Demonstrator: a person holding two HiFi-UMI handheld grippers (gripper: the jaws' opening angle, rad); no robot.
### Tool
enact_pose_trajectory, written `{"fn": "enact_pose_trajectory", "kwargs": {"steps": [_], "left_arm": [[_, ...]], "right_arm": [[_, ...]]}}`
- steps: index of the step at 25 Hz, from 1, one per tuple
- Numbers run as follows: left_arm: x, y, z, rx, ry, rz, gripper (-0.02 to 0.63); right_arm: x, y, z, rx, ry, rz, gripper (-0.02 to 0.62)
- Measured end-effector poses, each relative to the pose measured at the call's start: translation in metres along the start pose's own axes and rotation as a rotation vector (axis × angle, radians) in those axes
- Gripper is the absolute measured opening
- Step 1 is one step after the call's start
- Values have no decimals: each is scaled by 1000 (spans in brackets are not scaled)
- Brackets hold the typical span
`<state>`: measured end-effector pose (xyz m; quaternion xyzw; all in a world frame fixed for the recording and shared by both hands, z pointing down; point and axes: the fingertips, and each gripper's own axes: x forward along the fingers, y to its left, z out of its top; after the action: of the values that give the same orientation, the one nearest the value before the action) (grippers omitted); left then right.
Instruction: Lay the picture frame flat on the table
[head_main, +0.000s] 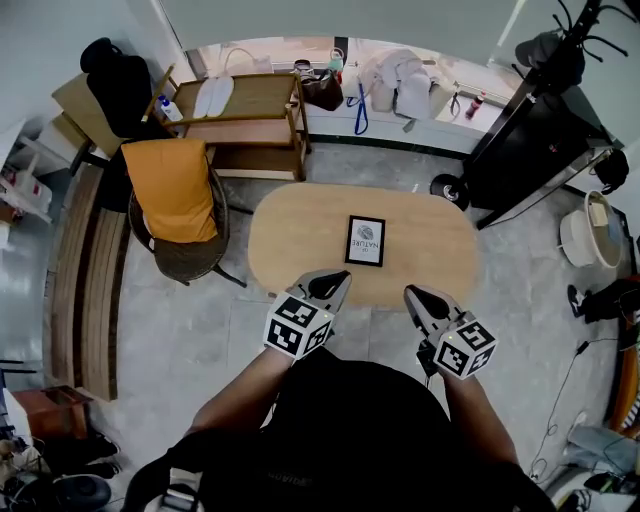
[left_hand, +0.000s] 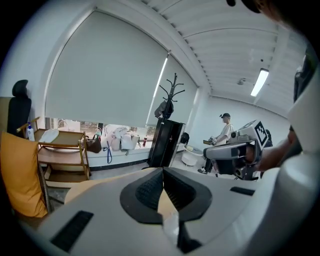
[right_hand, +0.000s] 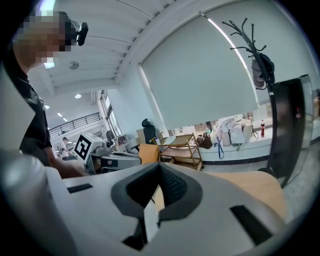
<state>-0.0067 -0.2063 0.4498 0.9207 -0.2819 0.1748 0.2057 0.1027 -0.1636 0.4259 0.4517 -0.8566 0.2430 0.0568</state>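
Observation:
A black picture frame (head_main: 365, 240) with a white print lies face up near the middle of the oval wooden table (head_main: 290, 235). Both grippers hover at the table's near edge, short of the frame. My left gripper (head_main: 340, 281) points at the frame's near left side, and in its own view its jaws (left_hand: 162, 172) meet with nothing between them. My right gripper (head_main: 411, 293) hangs to the frame's near right, and its jaws (right_hand: 160, 167) are also closed and empty. The frame does not show in either gripper view.
A wicker chair with an orange cushion (head_main: 178, 190) stands at the table's left end. Behind it is a wooden trolley (head_main: 250, 115). A black cabinet (head_main: 530, 145) and a coat rack stand at the back right, and a white tub (head_main: 588, 238) sits on the floor. A person (left_hand: 225, 131) stands far off.

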Motion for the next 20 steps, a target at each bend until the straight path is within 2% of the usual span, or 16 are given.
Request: {"fn": "enact_pose_trajectory", "kwargs": {"steps": [3,8,15,20], "left_arm": [[-1,-36,-9,24,16,-6,5],[-8,-73,-33,14,59,8,5],[-16,-89,-43,37,68,29,5],[-20,-92,-44,34,61,35,5]], "right_arm": [[-23,2,-17,19,9,18,2],[-49,9,-42,36,16,28,2],[-65,13,-59,66,11,34,2],[-69,16,-57,44,10,37,2]]}}
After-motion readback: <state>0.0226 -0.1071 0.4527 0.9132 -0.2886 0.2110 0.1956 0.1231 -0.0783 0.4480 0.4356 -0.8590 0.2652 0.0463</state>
